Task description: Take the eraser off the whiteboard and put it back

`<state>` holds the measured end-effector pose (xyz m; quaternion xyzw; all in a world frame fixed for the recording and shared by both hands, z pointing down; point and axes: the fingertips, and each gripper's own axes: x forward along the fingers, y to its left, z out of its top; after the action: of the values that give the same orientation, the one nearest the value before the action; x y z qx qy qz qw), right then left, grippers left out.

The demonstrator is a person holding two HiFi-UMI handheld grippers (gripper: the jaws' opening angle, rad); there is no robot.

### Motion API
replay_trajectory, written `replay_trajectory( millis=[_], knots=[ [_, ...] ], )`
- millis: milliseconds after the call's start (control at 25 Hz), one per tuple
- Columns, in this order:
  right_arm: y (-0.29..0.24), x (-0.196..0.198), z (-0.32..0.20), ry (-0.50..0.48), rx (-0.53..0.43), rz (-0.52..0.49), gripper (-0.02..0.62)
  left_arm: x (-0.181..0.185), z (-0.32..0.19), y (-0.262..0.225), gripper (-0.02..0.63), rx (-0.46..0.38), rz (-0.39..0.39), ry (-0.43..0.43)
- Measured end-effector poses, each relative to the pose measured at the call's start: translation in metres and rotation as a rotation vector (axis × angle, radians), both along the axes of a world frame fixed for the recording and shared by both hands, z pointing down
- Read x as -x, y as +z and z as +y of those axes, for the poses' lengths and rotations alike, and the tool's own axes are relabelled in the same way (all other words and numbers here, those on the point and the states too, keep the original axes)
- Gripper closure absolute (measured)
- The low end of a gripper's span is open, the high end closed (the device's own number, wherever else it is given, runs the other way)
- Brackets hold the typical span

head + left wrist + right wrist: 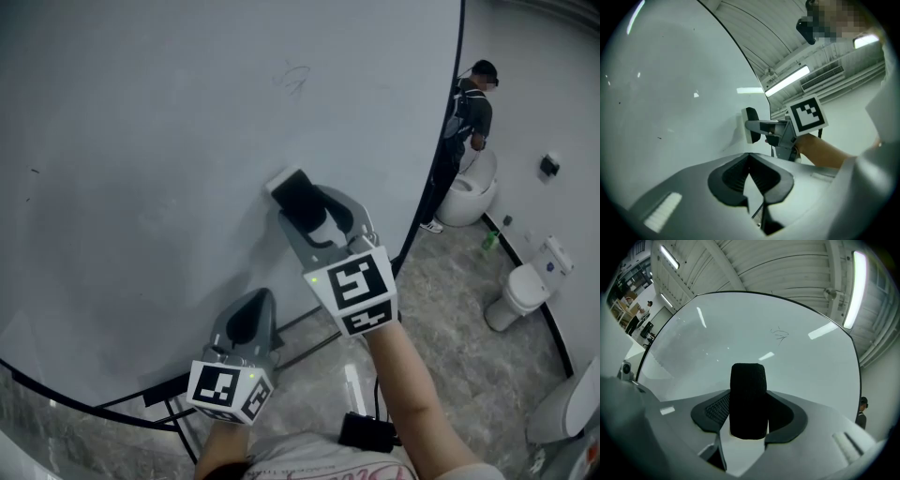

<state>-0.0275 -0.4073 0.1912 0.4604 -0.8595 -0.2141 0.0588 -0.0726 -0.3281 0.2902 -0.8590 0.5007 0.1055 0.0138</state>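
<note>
A large whiteboard [141, 141] fills the left of the head view. My right gripper [314, 211] is shut on the eraser [298, 197], a block with a white back and black felt. The eraser's felt [748, 399] faces the right gripper's camera, and its white back [745, 126] is turned to the board, at or very near the surface. My left gripper [251, 314] hangs lower and to the left, in front of the board's bottom edge. It is shut with nothing in it [751, 176].
A faint scribble [295, 80] marks the board above the eraser. The board's black stand [309, 342] runs below. A person [472, 103] stands at the far right near white toilets [469, 192] [525, 286]. A black device [366, 431] lies on the floor.
</note>
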Motion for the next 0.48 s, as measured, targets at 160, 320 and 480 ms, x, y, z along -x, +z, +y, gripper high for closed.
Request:
replay_trajectory(
  millis=[160,320,480],
  knots=[
    [0.020,-0.006,0.014,0.001,0.022,-0.010,0.370,-0.002,-0.003,0.001,0.606,-0.001,0.002,0.007],
    [0.039,-0.012,0.031,-0.013,0.050,-0.033,0.370,-0.003,-0.004,0.001,0.606,-0.002,0.005,0.008],
    [0.060,-0.015,0.047,-0.024,0.075,-0.043,0.368,-0.004,-0.003,0.002,0.606,-0.001,0.008,0.008]
  ],
)
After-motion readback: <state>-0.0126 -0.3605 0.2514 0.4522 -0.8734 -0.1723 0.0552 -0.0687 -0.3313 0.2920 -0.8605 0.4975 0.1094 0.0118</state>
